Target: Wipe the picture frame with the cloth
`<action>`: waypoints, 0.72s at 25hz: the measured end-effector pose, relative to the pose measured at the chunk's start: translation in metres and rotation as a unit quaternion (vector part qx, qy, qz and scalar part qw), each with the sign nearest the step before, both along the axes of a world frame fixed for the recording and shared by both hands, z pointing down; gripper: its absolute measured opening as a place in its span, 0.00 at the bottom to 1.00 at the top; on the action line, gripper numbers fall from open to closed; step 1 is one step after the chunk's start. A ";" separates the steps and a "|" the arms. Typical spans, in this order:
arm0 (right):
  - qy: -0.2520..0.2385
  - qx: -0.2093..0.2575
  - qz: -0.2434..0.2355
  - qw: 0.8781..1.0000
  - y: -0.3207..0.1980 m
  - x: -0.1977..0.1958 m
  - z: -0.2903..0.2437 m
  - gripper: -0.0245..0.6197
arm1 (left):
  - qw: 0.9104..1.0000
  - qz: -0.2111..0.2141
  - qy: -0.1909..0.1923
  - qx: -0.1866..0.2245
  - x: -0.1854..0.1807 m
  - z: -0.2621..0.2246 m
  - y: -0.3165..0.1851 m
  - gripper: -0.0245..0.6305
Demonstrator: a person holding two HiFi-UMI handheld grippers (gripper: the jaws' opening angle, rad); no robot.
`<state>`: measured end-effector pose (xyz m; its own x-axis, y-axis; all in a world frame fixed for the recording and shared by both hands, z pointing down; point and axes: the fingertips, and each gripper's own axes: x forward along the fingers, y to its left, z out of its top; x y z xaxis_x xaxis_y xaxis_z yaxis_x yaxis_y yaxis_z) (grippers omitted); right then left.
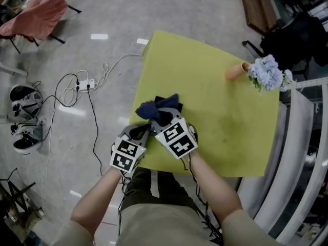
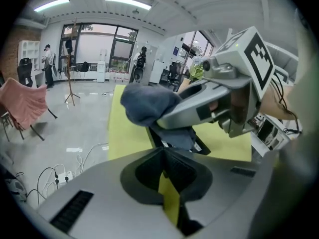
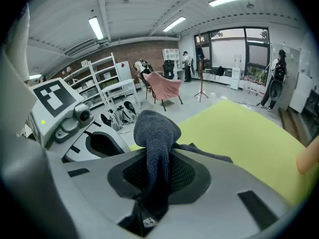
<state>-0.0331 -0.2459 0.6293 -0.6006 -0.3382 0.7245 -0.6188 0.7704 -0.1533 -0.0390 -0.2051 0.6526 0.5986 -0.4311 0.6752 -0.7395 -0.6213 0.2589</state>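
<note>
Cloth (image 3: 155, 133): dark blue, clamped between the right gripper (image 3: 157, 159) fingers. One fold runs down the slot between them and the rest bunches up in a lump just past the fingertips.

Left gripper (image 2: 162, 151): fingers nearly together, only a thin sliver of yellow-green worktop (image 1: 225, 122) showing through the gap. Their tips are pinched on the near edge of the picture frame (image 2: 201, 147), which is black and thin, with a small pale label on the exposed part.

The frame sits directly ahead of the left fingertips and under the right fingers. The cloth lump lies on top of it and covers most of it. I can't tell how far the frame runs beneath the cloth.

In the head view both grippers are side by side at the near-left corner of the worktop, with fingers angled in toward each other and the marker cubes almost touching.

Off task:
- An orange vase (image 1: 236, 71) lies on its side with pale blue flowers (image 1: 266, 74) at its mouth, well beyond the fingers and off to their right, at the far edge of the worktop.
- A power strip (image 1: 85, 84) with white cables sits on the floor, left of the left fingers.
- A pink-draped chair (image 1: 38, 15) stands farther out the same way.
</note>
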 end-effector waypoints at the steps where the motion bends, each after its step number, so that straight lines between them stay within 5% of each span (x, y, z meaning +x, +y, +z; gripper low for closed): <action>1: 0.003 -0.008 0.001 1.000 0.004 -0.003 0.008 0.17 | 1.000 -0.002 0.001 0.002 0.000 0.000 0.000 0.05; 8: 0.023 -0.039 0.019 0.999 0.016 0.020 0.027 0.16 | 1.000 0.006 -0.009 0.000 -0.001 0.002 -0.001 0.05; 13: 0.096 -0.020 0.021 0.995 0.029 0.068 0.025 0.16 | 1.000 -0.002 0.005 0.001 -0.001 0.001 0.000 0.05; 18: 0.103 -0.033 0.070 0.992 0.032 0.108 0.023 0.16 | 1.000 -0.006 0.011 0.003 -0.002 0.002 -0.001 0.05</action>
